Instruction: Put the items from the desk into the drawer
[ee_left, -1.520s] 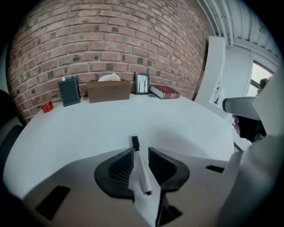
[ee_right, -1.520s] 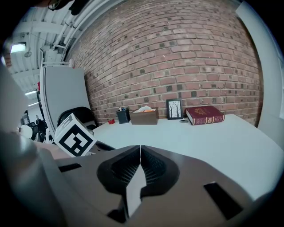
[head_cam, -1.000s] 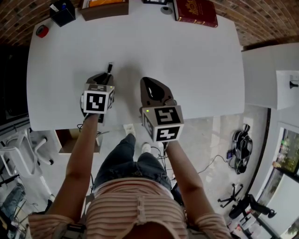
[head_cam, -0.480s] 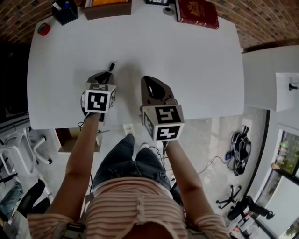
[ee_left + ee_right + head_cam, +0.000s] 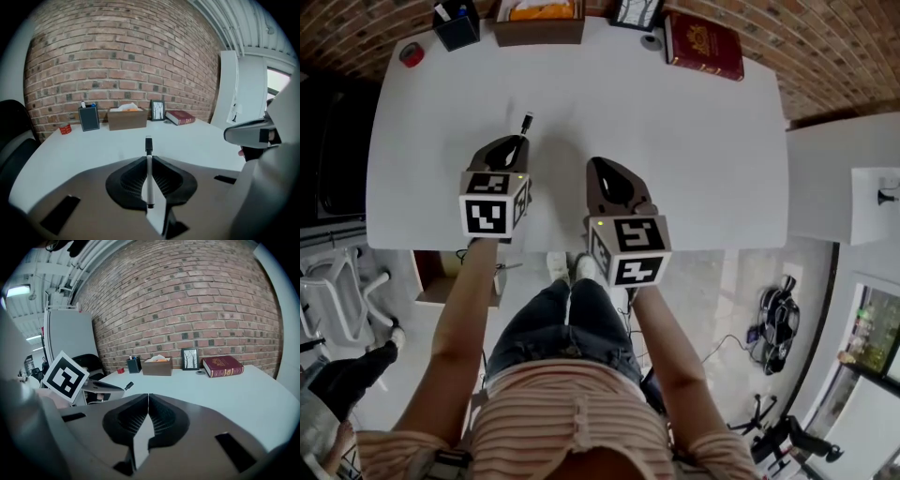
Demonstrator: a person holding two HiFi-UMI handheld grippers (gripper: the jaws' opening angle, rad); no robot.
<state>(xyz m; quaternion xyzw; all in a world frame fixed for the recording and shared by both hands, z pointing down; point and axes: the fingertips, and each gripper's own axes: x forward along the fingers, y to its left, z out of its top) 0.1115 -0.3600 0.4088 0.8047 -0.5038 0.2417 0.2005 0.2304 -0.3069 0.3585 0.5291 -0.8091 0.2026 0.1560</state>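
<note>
My left gripper (image 5: 512, 150) is shut on a slim white pen with a black cap (image 5: 148, 161), whose tip sticks out over the white desk (image 5: 675, 150); the pen's cap (image 5: 526, 123) shows ahead of the jaws in the head view. To its right, over the desk's front edge, my right gripper (image 5: 605, 176) is shut with nothing between its jaws. In the right gripper view the left gripper (image 5: 101, 386) with the pen tip (image 5: 128, 386) is at the left. No drawer is in view.
Along the desk's back edge by the brick wall stand a red tape roll (image 5: 412, 54), a dark pen holder (image 5: 456, 25), a brown tissue box (image 5: 539, 23), a small picture frame (image 5: 637, 12) and a dark red book (image 5: 704, 46). A white cabinet (image 5: 844, 159) is at the right.
The view has shifted so the desk's back edge shows more fully. Both grippers keep their places near the front edge, the left still holding the pen.
</note>
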